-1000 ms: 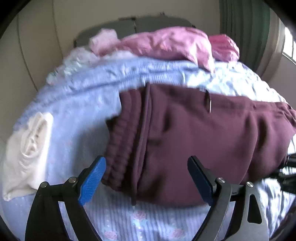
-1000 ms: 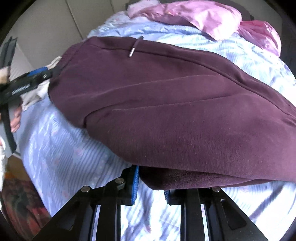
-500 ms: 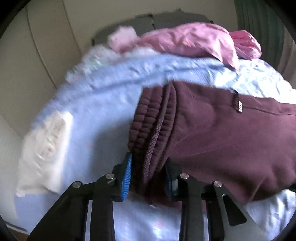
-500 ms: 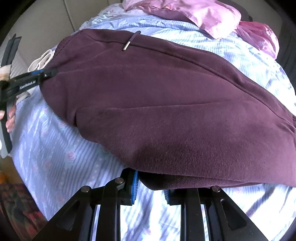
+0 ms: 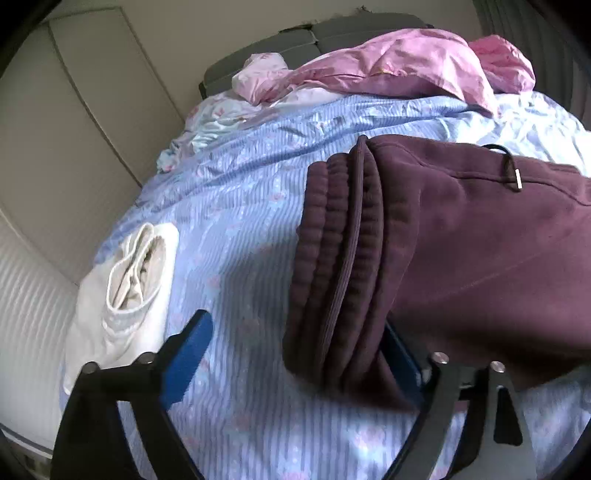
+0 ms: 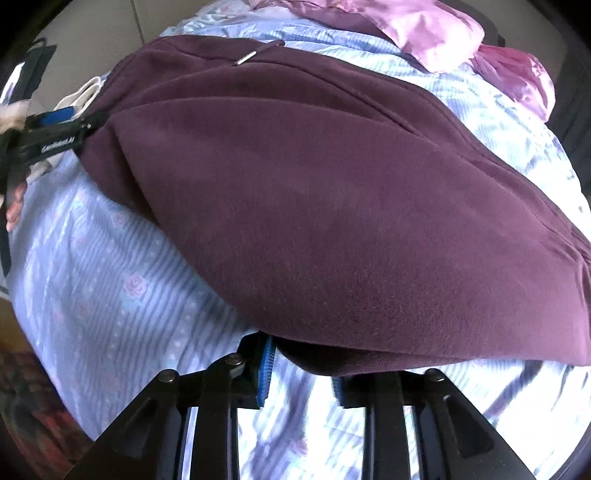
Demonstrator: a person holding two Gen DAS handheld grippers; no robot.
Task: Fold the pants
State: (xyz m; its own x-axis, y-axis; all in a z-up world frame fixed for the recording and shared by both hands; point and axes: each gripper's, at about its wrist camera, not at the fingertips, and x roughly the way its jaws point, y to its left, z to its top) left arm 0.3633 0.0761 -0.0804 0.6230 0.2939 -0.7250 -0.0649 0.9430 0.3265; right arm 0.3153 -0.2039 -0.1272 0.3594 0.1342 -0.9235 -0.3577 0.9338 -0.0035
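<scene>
Dark maroon sweatpants (image 5: 480, 240) lie folded on a blue striped bedsheet (image 5: 240, 206); the ribbed waistband (image 5: 332, 266) faces my left gripper. My left gripper (image 5: 295, 354) is open, its jaws wide apart, with the waistband's lower corner lying between them. In the right wrist view the pants (image 6: 314, 184) fill the middle. My right gripper (image 6: 301, 365) is shut on the near folded edge of the pants. The left gripper (image 6: 51, 136) shows at the far left of that view, beside the waistband end.
A folded cream garment (image 5: 125, 288) lies on the bed left of the waistband. Pink bedding (image 5: 399, 70) and a grey headboard (image 5: 332, 29) are at the far end. A beige wall (image 5: 74, 129) is to the left. The bed's near edge and a patterned rug (image 6: 33, 406) show lower left.
My left gripper, shut on the waistband half a second ago, has opened wide and let it go. The right gripper keeps its hold and has pushed slightly closer.
</scene>
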